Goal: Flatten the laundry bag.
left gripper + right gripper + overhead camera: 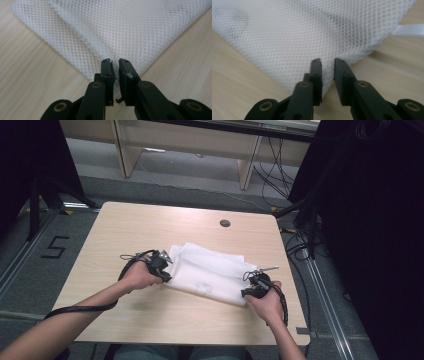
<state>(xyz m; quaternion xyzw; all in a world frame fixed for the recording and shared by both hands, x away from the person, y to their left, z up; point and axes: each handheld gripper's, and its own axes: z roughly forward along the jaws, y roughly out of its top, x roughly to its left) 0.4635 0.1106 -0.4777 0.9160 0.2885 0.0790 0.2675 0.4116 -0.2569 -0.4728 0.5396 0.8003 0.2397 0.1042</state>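
A folded white mesh cloth (210, 270) lies on the light wooden table (150, 225), a little towards the near right. My left gripper (166, 276) is at the cloth's left near corner. In the left gripper view the jaws (117, 62) are shut on that corner of the mesh cloth (120, 27), with mesh pinched between the pads. My right gripper (246, 293) is at the cloth's right near corner. In the right gripper view its jaws (327, 61) stand a narrow gap apart with the folded corner of the mesh cloth (312, 32) gripped between them.
A round cable hole (225, 223) sits in the table's far half. A white strap (409, 30) sticks out past the cloth's edge. Black curtains stand left and right, cables (300, 245) run along the floor at the right, and wooden furniture legs (125, 150) stand beyond the table.
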